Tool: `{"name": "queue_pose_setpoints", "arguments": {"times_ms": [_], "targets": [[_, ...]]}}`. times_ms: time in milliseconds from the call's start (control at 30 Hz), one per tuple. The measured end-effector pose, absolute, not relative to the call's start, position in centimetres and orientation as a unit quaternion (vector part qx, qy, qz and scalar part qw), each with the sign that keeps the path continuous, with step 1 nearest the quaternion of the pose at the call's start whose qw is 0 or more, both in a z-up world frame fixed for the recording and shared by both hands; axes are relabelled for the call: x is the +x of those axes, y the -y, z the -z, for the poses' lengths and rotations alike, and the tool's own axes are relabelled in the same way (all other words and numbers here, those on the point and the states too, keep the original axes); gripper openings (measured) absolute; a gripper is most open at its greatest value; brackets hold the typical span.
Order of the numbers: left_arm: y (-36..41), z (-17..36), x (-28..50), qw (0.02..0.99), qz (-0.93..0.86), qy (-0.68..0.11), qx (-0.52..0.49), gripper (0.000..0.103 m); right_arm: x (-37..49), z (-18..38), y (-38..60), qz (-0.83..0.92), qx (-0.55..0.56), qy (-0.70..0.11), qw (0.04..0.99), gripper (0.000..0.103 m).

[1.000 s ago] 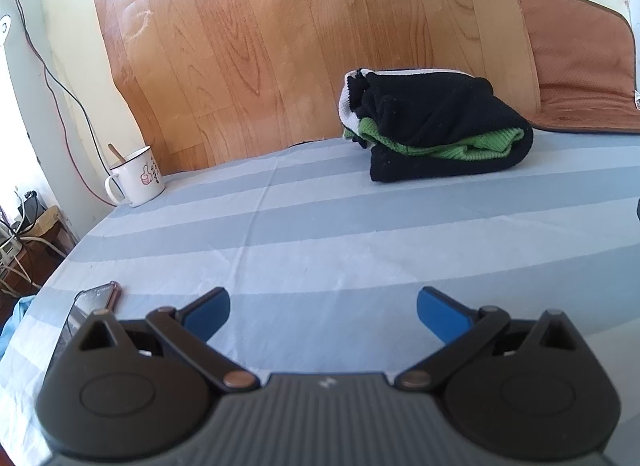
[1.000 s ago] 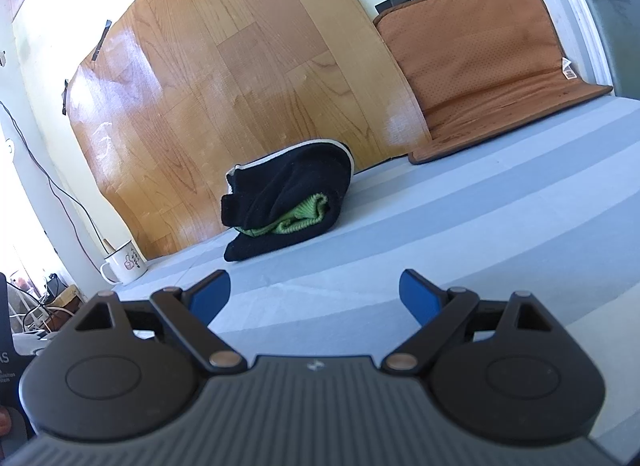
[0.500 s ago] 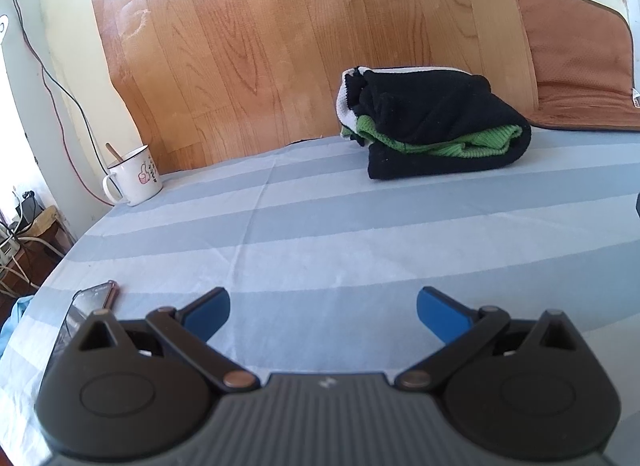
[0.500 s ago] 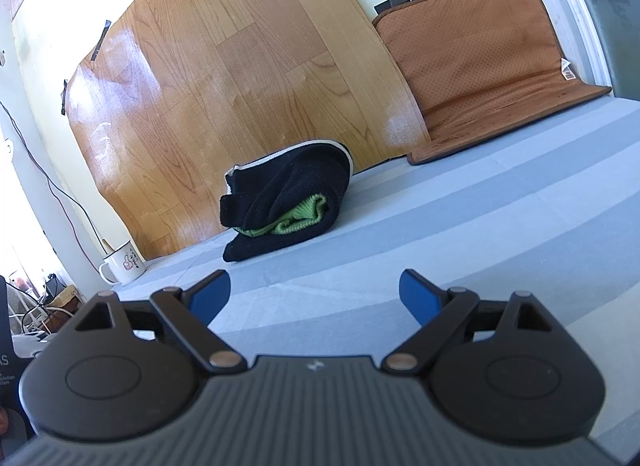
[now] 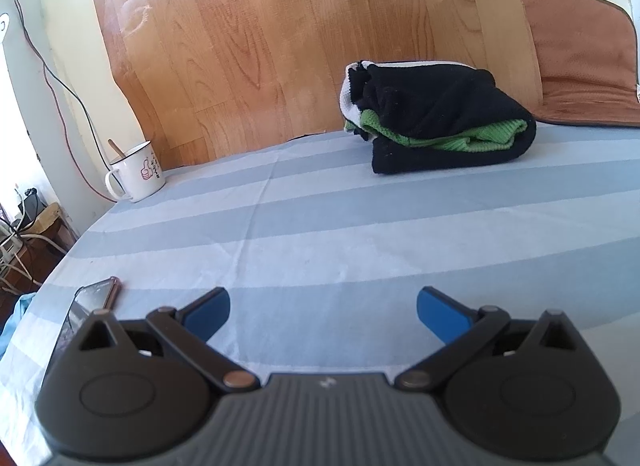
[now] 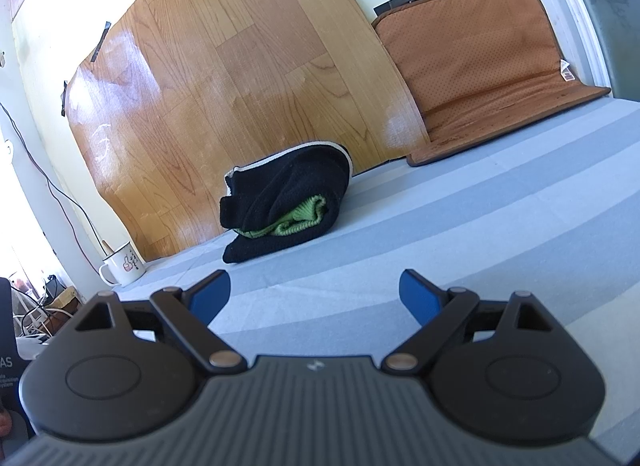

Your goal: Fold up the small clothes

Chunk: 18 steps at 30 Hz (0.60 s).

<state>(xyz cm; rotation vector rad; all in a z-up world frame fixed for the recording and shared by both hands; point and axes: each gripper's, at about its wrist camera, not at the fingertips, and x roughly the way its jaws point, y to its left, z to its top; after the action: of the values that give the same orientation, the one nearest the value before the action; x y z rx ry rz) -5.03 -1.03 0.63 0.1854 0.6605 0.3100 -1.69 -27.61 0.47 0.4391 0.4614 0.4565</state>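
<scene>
The left tool (image 5: pixel 323 308) hangs low over the counter (image 5: pixel 360 242), and its 2 blue fingers (image 5: pixel 208 312) are spread wide apart with nothing between them. The right tool (image 6: pixel 315 292) is the same: wide open, holding nothing, low over the striped cloth.

In the left wrist view, going from left to right, a phone (image 5: pixel 86 308) lies flat near the left edge of the counter, just beside the left finger of the tool. Farther back stands a white mug (image 5: pixel 138 171) with a red thumbs-up picture on it and a stick poking out of the top. Behind it a big wood-look sheet (image 5: pixel 280 45) leans on the wall. To the right of the middle sits the pile of clothes (image 5: pixel 436 121). It is a black piece folded over a green piece, with a bit of white at the back. The pile rests at the far side of the counter, close to the wood-look sheet and well apart from both tools. On the far right a brown cushion (image 5: pixel 580 65) leans up against the wall, with its bottom part lying on the counter.

In the right wrist view the mug (image 6: pixel 122 266) is at the left, the pile of clothes (image 6: pixel 288 205) is near the middle, and the brown cushion (image 6: pixel 476 69) is at the right.
</scene>
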Motion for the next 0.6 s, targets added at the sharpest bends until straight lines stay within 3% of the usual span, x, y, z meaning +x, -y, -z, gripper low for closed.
{"name": "queue_pose_setpoints", "arguments": {"times_ms": [600], "targets": [[0.88, -0.71, -4.86, 0.928, -0.156, -0.325, 0.094, 0.103, -1.62, -0.50, 27.81, -0.223, 0.217, -0.225, 0.923, 0.093]]}}
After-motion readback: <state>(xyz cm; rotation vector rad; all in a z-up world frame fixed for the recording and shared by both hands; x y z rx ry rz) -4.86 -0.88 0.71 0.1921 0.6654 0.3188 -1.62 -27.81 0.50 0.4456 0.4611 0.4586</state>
